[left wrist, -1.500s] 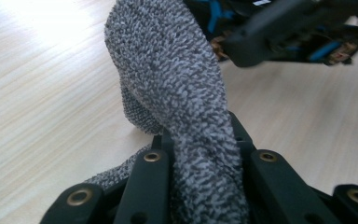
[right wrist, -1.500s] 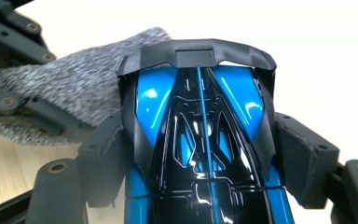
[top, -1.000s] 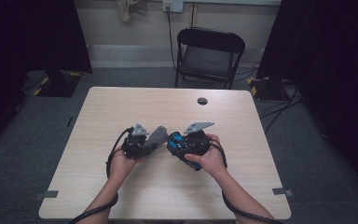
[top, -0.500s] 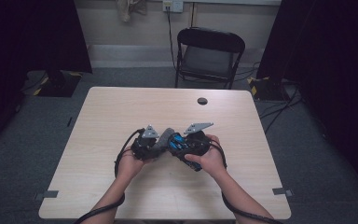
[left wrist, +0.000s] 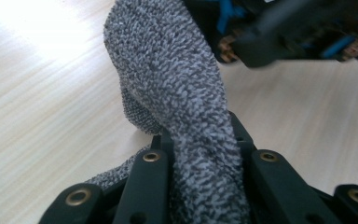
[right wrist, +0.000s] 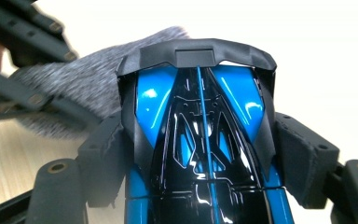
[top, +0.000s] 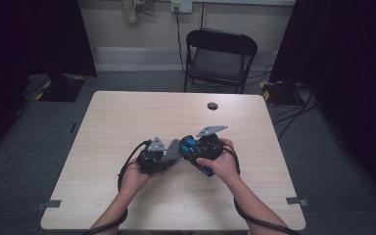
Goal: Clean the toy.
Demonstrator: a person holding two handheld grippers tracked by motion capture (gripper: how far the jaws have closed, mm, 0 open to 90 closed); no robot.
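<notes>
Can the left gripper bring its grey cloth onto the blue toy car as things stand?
Probably yes: the left gripper, shut on the grey cloth, sits right beside the blue toy car held in the right gripper, nothing between.

A blue and black toy car [right wrist: 205,154] sits between the two black jaws of the right tool [right wrist: 200,154], which press on its sides from left and right. The car's black rear wing is at its far end, and a thin blue line runs down the middle of its glossy body. Just beyond the car's far left corner lies a grey knitted cloth [right wrist: 88,88], touching the wing's left edge. To the left of the car, the black jaws of the left tool [right wrist: 28,88] are closed on that cloth. Beneath the car and all around it spreads the pale wooden counter [right wrist: 321,60].
</notes>
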